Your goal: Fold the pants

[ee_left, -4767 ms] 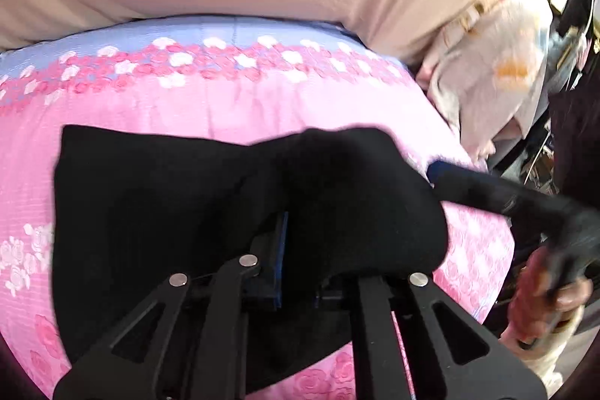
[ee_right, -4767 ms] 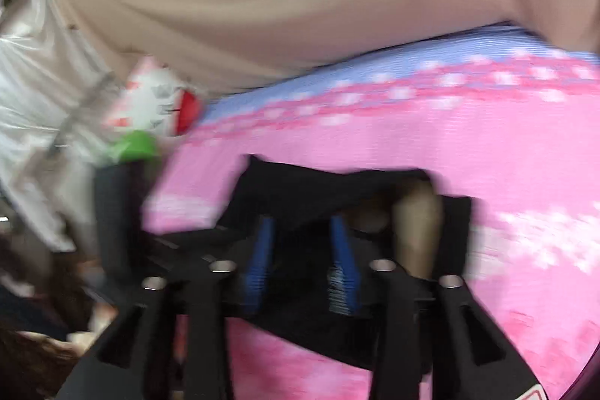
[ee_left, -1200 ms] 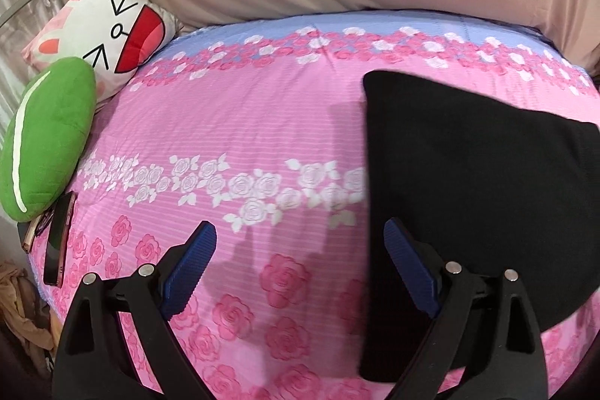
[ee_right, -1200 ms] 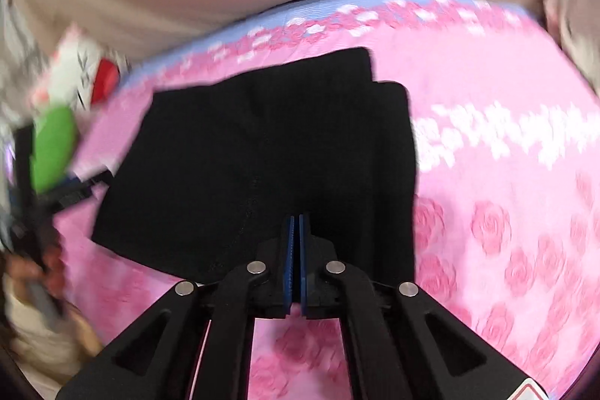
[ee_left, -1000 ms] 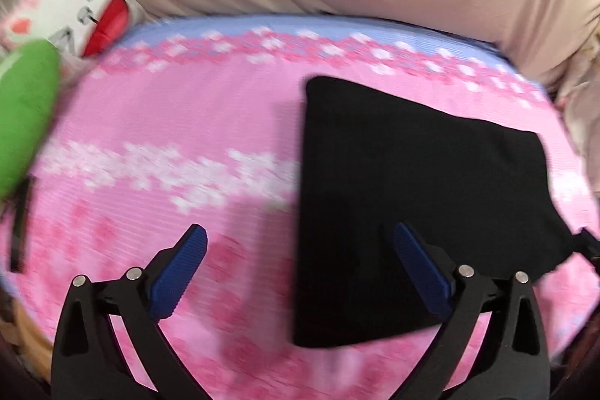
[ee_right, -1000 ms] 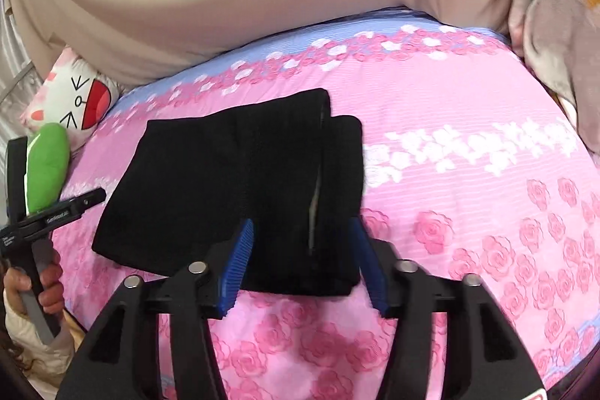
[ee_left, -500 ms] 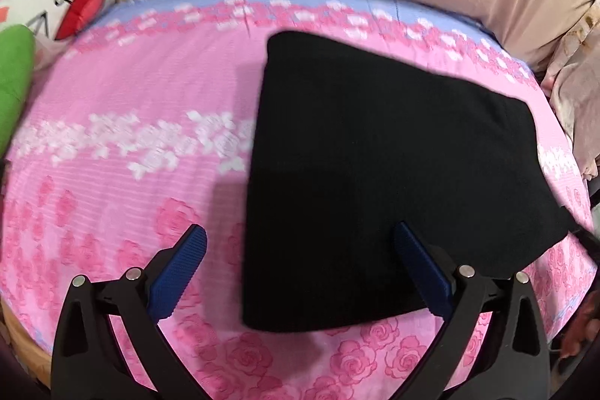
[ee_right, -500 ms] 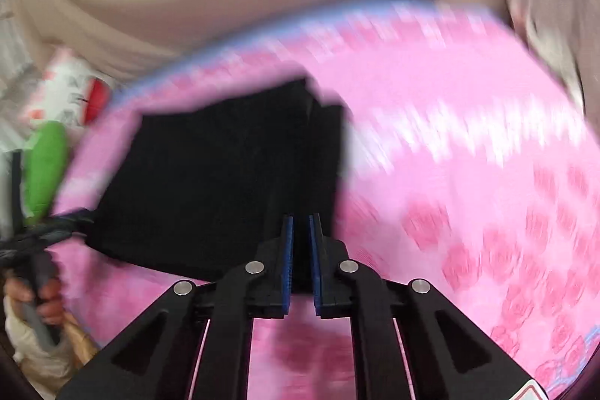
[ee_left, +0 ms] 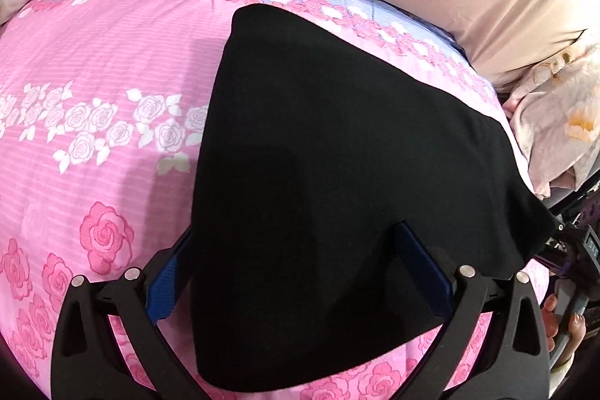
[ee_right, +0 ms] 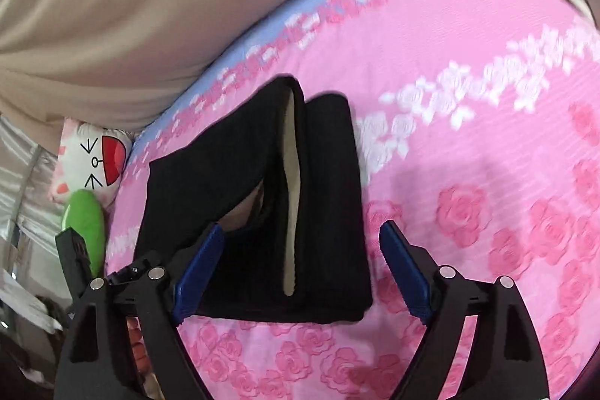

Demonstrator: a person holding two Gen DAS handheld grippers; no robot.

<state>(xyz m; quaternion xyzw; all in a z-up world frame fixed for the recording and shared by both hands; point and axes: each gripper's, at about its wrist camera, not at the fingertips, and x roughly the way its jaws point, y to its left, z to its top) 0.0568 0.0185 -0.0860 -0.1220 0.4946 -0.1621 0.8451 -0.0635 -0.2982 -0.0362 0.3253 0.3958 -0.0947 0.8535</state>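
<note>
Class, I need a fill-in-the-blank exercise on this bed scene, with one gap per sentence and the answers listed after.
1. The folded pants are ____ in colour.
2. They lie on a bedspread that is mostly ____ with a rose print.
3. The right gripper has its jaws ____, with nothing pinched between them.
4. Beside the cartoon-face pillow lies a ____ cushion.

Missing words: black; pink; open; green

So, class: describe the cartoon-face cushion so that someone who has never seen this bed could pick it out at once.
Start at the pink rose-printed bedspread and follow it to its blue-edged far corner, under the beige sheet. There lies the cartoon-face cushion, white with black line eyes and an open red mouth. The plain green cushion beside it has no face, and the folded black pants lie mid-bed.
</note>
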